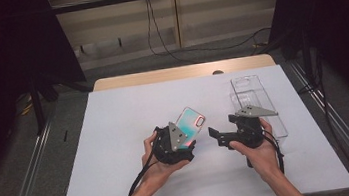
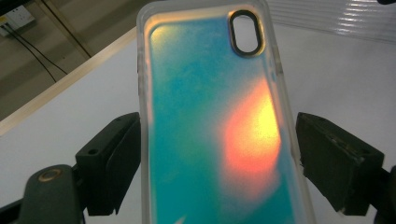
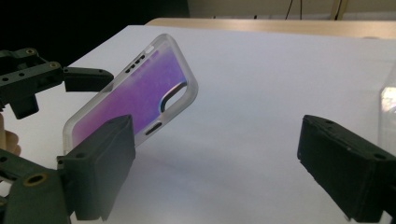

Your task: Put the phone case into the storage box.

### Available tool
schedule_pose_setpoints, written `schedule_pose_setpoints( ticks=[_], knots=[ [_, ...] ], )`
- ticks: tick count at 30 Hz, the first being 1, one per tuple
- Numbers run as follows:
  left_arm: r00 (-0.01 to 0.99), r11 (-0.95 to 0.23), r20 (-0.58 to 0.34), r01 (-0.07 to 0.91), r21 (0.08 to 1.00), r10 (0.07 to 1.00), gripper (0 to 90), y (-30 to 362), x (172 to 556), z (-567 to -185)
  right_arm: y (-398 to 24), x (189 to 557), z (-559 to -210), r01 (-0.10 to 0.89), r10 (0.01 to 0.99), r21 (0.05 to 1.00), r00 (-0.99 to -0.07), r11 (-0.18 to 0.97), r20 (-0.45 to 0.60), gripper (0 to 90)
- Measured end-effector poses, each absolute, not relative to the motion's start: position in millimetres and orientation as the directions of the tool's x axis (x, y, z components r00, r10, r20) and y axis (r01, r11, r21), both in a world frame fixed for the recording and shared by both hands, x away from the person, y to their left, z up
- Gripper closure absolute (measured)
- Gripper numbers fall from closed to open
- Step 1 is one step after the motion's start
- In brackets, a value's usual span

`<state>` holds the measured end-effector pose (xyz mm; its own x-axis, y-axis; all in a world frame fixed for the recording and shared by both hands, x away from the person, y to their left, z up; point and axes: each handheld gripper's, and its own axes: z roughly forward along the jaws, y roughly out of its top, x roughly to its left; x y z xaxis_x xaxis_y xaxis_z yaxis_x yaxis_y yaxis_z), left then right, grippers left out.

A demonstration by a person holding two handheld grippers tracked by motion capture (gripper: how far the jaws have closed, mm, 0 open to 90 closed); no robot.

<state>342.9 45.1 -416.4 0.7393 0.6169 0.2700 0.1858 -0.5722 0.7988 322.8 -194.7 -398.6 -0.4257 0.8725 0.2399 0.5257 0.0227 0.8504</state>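
Phone case (image 2: 219, 130) iridescent: teal with orange glow, purple from other side, clear rim. Table sheet (image 1: 116, 135) white.

One phone case (image 1: 190, 120) (iridescent, teal to orange), left of one clear plastic tray (image 1: 257, 100). Two grippers, the left gripper (image 1: 180, 142) and right gripper (image 1: 224, 138), both near that tray; two hands.

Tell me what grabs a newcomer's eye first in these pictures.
The iridescent phone case, glowing teal and orange, tilted up off the white table in the left gripper. Beside it, the right gripper gapes open, and a clear plastic tray lies behind at right.
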Motion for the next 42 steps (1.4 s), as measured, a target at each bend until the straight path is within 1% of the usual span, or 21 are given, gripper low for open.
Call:
schedule_pose_setpoints(
  ticks=[2,3,6,11,16,18,21,24,31,35,39,42],
  knots=[
    [0.738,-0.577,0.279,0.178,0.797,0.614,16.8,44,343,-416,-195,324,-399,0.541,0.87,0.841,-0.427,0.029,0.245,12.4],
    [0.736,-0.574,0.281,0.175,0.8,0.616,16.7,44,343,-416,-195,325,-399,0.537,0.872,0.843,-0.424,0.027,0.243,14.7],
    [0.731,-0.579,0.295,0.164,0.799,0.615,16.7,43,342,-417,-193,327,-396,0.543,0.877,0.84,-0.413,0.019,0.247,15.9],
    [0.712,-0.571,0.313,0.149,0.808,0.628,16.8,39,340,-418,-188,333,-391,0.573,0.866,0.819,-0.421,0.023,0.27,25.8],
    [0.701,-0.57,0.323,0.144,0.809,0.636,16.8,34,340,-421,-180,338,-388,0.61,0.874,0.792,-0.399,0.029,0.276,35.0],
    [0.7,-0.573,0.329,0.14,0.807,0.634,16.8,34,339,-422,-177,340,-388,0.618,0.88,0.785,-0.394,0.04,0.266,35.7],
    [0.698,-0.578,0.339,0.131,0.805,0.631,16.8,33,337,-422,-174,343,-388,0.642,0.881,0.766,-0.381,0.035,0.279,36.6],
    [0.698,-0.581,0.344,0.127,0.804,0.629,16.8,33,336,-422,-174,346,-388,0.663,0.877,0.748,-0.372,0.021,0.305,40.2],
    [0.695,-0.587,0.349,0.131,0.799,0.629,16.8,33,336,-422,-170,355,-386,0.716,0.863,0.698,-0.338,-0.024,0.376,53.5],
    [0.694,-0.588,0.352,0.127,0.799,0.628,16.8,33,336,-423,-167,358,-389,0.736,0.852,0.676,-0.334,-0.031,0.404,57.7],
    [0.695,-0.591,0.357,0.121,0.797,0.624,16.8,33,335,-422,-165,361,-393,0.752,0.847,0.658,-0.327,-0.034,0.419,66.5],
    [0.693,-0.582,0.348,0.128,0.803,0.631,16.8,34,336,-422,-165,360,-393,0.741,0.842,0.669,-0.324,-0.058,0.432,68.2]
  ],
)
